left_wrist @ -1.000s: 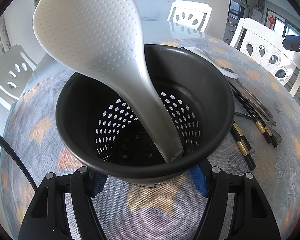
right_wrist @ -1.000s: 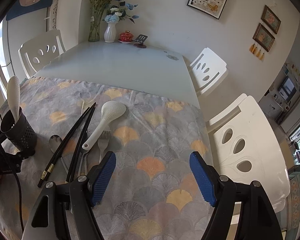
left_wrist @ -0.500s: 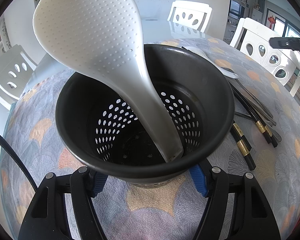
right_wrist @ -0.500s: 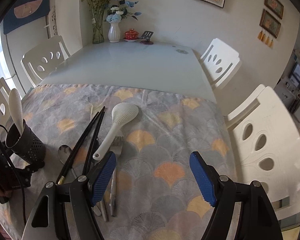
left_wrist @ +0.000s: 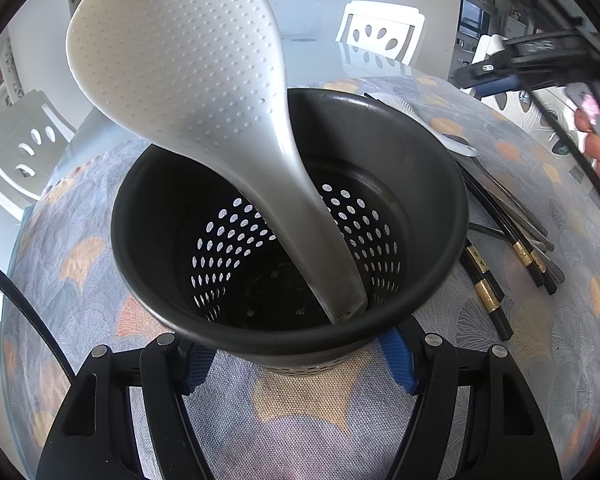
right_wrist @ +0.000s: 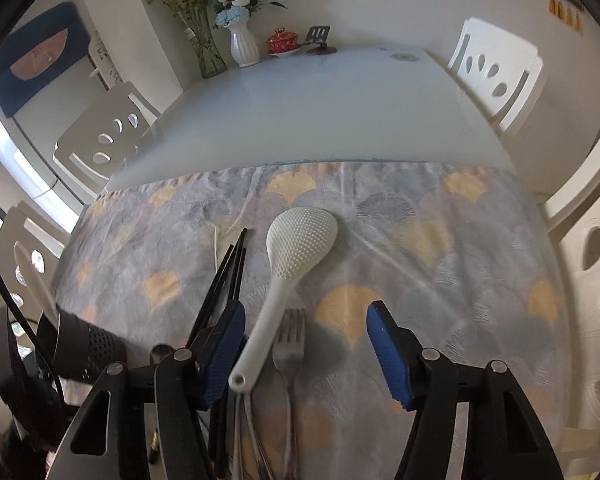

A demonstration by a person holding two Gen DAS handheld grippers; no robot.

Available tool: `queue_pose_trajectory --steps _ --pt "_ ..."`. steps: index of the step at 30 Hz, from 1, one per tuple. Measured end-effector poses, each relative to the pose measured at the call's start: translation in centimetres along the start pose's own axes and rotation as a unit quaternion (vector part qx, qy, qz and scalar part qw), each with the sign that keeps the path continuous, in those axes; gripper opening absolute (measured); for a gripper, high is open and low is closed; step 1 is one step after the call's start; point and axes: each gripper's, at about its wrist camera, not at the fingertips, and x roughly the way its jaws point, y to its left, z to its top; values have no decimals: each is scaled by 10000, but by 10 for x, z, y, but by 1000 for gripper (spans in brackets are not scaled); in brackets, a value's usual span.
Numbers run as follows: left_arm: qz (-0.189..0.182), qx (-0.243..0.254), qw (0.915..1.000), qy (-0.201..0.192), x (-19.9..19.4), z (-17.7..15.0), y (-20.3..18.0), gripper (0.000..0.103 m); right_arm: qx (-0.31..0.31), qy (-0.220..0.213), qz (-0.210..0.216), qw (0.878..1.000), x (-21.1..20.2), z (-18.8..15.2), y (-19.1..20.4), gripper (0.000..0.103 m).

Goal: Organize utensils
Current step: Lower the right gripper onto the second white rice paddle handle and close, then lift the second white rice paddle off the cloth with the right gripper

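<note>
Left gripper (left_wrist: 296, 364) clamped on black holder (left_wrist: 288, 216), one rice paddle (left_wrist: 204, 92) already standing inside. Right gripper (right_wrist: 304, 352) unclamped, jaws just narrowing, straddling second paddle (right_wrist: 288, 276) and fork (right_wrist: 290, 344) flat on cloth (right_wrist: 440, 248). Best centred on paddle handle alone, clear of fork and chopsticks (right_wrist: 224, 284), before closing.

Two white rice paddles (right_wrist: 296, 248), one fork (right_wrist: 290, 344), one black holder (left_wrist: 288, 220), four black chopsticks (right_wrist: 230, 276).

left gripper (left_wrist: 296, 360): black frame, blue ribbed fingers (left_wrist: 396, 360), silver screws | right gripper (right_wrist: 304, 356): same build, black cable
</note>
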Motion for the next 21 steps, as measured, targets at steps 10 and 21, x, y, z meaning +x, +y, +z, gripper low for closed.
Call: queue_pose_trajectory --steps 10,21 --pt "7 -6 10000 7 1 0 0 70 90 531 257 9982 59 16 -1 43" --pt "7 -5 10000 9 1 0 0 70 -134 542 -136 9983 79 20 15 25"
